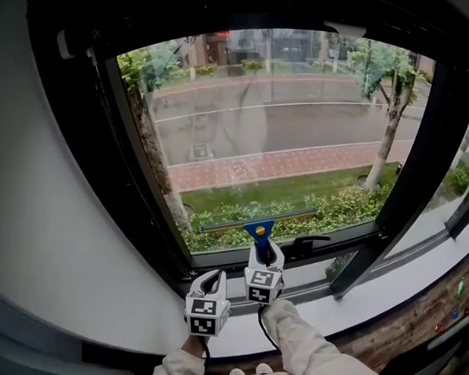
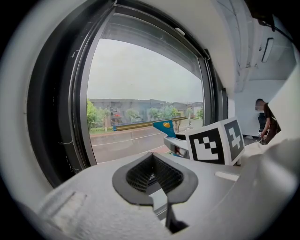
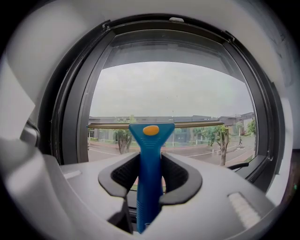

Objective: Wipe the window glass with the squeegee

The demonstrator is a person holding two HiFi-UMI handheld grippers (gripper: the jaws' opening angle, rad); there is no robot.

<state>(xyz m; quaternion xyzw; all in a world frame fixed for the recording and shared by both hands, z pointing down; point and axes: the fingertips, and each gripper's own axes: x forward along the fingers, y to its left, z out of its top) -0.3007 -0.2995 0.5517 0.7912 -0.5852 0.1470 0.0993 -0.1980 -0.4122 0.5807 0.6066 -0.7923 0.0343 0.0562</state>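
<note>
Squeegee [image 1: 257, 227]: blue ribbed handle with an orange-yellow oval near the top, widening into a wedge under a long, thin blade bar.
Squeegee position: low on the window glass [image 1: 271, 121], with the blade bar across the pane just above the bottom rail and its right end slightly higher; handle pointing down toward the person.
Blade contact: looks laid against the pane in the head view, though actual touch cannot be told.
Right tongs [image 1: 266, 257]: closed narrow on the squeegee handle, one dark ribbed pad pressed to each side; handle upright between them, its lower end running down behind the pads.
Left tongs [image 1: 210, 279]: pressed together, pads meeting, nothing between them; held just beside the right tongs, lower and to their left, off the glass.
Window frame [image 1: 79, 116]: thick and black, set in a white wall.
Window handle [image 1: 306, 245]: black lever on the bottom rail, just right of the squeegee.
Sill [image 1: 397, 270]: white ledge below the frame.
Sleeve [image 1: 311, 352]: white, behind the right tongs.
Outside: wet grey road, red brick pavement, green hedge, and tree trunks at left and right.
Person [image 2: 266, 121]: standing far off at the right edge of the left gripper view.
</note>
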